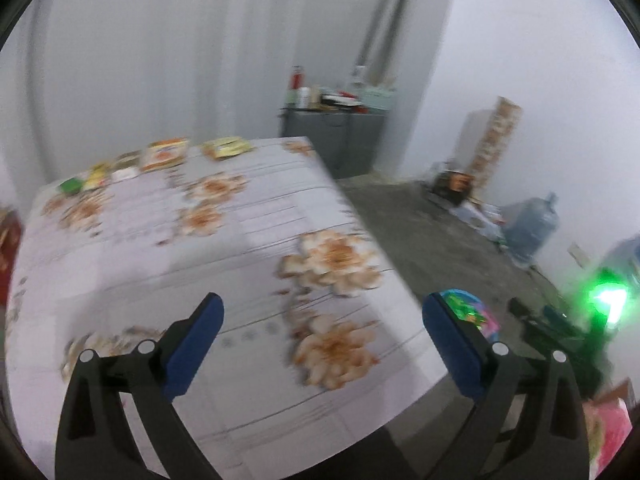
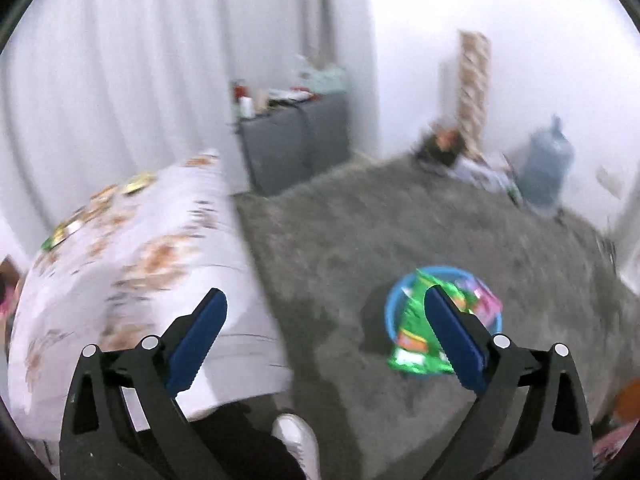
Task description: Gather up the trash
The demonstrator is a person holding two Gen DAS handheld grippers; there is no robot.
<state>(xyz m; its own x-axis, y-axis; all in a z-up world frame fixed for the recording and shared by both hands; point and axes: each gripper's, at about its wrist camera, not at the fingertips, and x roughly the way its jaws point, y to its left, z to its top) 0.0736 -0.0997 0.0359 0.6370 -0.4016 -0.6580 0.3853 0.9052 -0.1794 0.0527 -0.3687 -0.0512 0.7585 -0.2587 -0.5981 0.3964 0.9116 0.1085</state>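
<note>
Several snack wrappers (image 1: 166, 154) lie along the far edge of a table with a floral cloth (image 1: 240, 264); they show small and blurred in the right wrist view (image 2: 132, 186). A blue basin (image 2: 394, 300) stands on the grey floor to the table's right, holding green (image 2: 416, 320) and pink (image 2: 486, 300) wrappers. It also shows in the left wrist view (image 1: 470, 310), behind the right finger. My left gripper (image 1: 322, 344) is open and empty above the near table. My right gripper (image 2: 326, 340) is open and empty above the floor, left of the basin.
A grey cabinet (image 1: 334, 140) with bottles and clutter stands by the white curtain. A water jug (image 1: 534, 226) and floor clutter sit along the right wall. A green light (image 1: 610, 302) glows on dark equipment. A person's shoe (image 2: 298, 442) is below my right gripper.
</note>
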